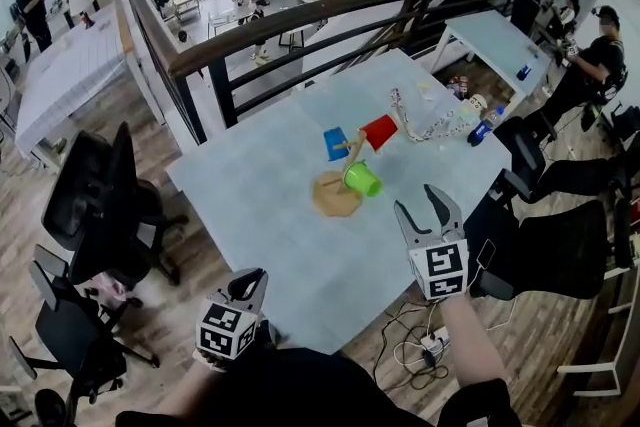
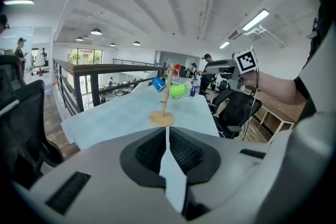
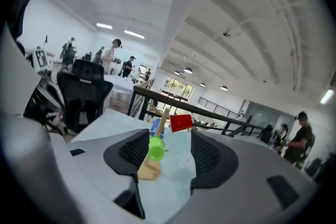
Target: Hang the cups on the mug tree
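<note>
Mug tree point(image 1: 347, 165) holding all cups point(image 1: 363, 179) stands ahead, nearer right gripper point(image 1: 420, 203), fingers apart, empty; left gripper point(image 1: 247, 280) fingers together.

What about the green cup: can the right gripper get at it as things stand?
Probably yes. The right gripper has its jaws apart and empty, and only bare table lies between it and the green cup, which hangs on the near side of the mug tree.
</note>
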A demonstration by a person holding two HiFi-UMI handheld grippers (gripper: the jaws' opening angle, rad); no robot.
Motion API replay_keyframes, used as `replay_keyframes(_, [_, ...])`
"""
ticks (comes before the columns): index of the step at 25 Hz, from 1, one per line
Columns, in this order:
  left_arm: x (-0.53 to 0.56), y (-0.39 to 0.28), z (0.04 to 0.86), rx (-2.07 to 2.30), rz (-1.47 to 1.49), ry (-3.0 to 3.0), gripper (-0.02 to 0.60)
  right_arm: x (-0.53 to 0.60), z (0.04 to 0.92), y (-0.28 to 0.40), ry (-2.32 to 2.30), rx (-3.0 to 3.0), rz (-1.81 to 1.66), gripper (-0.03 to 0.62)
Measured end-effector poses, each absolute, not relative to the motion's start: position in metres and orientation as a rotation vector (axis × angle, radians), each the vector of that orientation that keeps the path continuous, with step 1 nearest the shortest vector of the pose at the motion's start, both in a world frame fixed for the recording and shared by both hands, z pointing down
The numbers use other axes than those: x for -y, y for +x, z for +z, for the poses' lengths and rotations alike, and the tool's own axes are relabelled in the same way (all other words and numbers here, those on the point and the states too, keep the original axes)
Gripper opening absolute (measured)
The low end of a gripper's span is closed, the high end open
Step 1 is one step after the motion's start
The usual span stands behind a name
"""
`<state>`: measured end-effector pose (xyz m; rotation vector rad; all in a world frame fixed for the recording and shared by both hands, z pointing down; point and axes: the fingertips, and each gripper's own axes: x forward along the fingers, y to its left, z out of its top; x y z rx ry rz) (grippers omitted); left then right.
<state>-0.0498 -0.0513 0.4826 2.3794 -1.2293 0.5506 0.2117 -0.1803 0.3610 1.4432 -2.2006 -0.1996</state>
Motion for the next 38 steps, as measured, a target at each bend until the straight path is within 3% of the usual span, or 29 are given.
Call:
replay_keyframes(16, [0.048, -0.005, 0.474, 0.976, 0.491, 2.475, 0.028, 0.057, 0.411, 0.119, 1.424, 2.485, 0.600, 0.241])
replay_keyframes(20, [0.056, 0.003, 0.460, 0.970, 0.465, 2.539, 0.027, 0.047, 0.420, 0.108, 1.455, 2.503, 0.665, 0.199])
replay_keyframes(26, [0.056, 0.014, 0.433, 0.966, 0.394, 2.644, 0.027, 0.036, 0.426, 0.104, 1.550, 2.525, 0.734, 0.072])
replay_keyframes(38, [0.035, 0.030, 0.434, 0.865, 0.389, 2.650, 0.026, 0.018, 0.433, 0.086, 1.483, 2.558, 0.651, 0.051])
